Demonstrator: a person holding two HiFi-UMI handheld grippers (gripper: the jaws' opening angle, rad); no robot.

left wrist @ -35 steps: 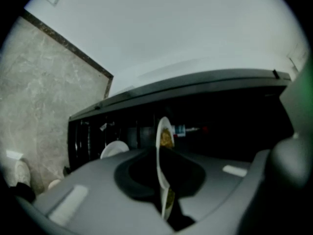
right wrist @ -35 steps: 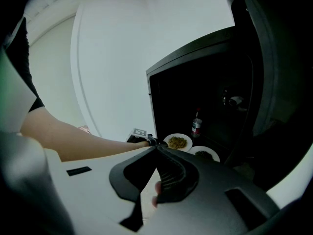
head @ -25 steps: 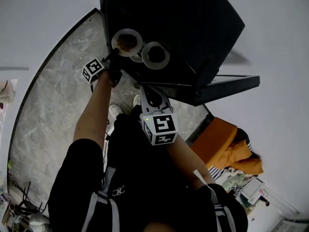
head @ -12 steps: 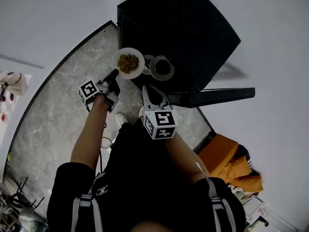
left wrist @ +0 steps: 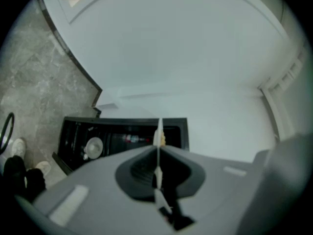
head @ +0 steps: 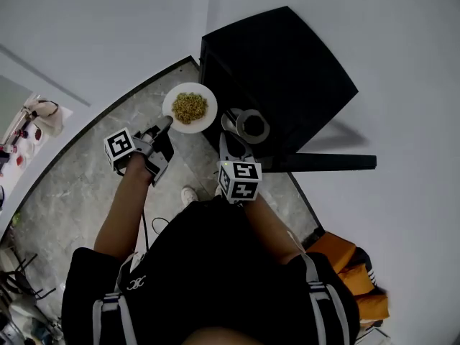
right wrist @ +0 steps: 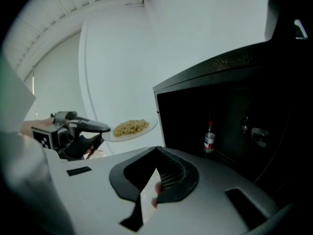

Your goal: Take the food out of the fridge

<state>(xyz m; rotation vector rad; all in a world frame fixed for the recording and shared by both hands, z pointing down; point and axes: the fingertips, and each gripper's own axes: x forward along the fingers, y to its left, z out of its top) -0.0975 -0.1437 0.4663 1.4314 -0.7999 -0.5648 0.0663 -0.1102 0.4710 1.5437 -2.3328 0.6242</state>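
Left gripper [head: 167, 123] is clasping a plate [head: 205, 120] of food [head: 190, 107] outside the fridge [head: 287, 63].
Right gripper [head: 228, 136] is sitting clenched beside another plate [head: 259, 131].

White plate [head: 171, 115] w/ yellow-brown food [head: 189, 107], black fridge [head: 287, 70], grey marbled floor [head: 79, 185], white wall [head: 108, 20], black clothes [head: 215, 264]

Left arm [head: 123, 208] is stretched out ahead, with the left gripper [head: 165, 123] about level and clamped on the plate [head: 190, 108] rim. Right gripper [head: 226, 138] sits closer in, tipped down a bit, jaws fully together, nothing in them.
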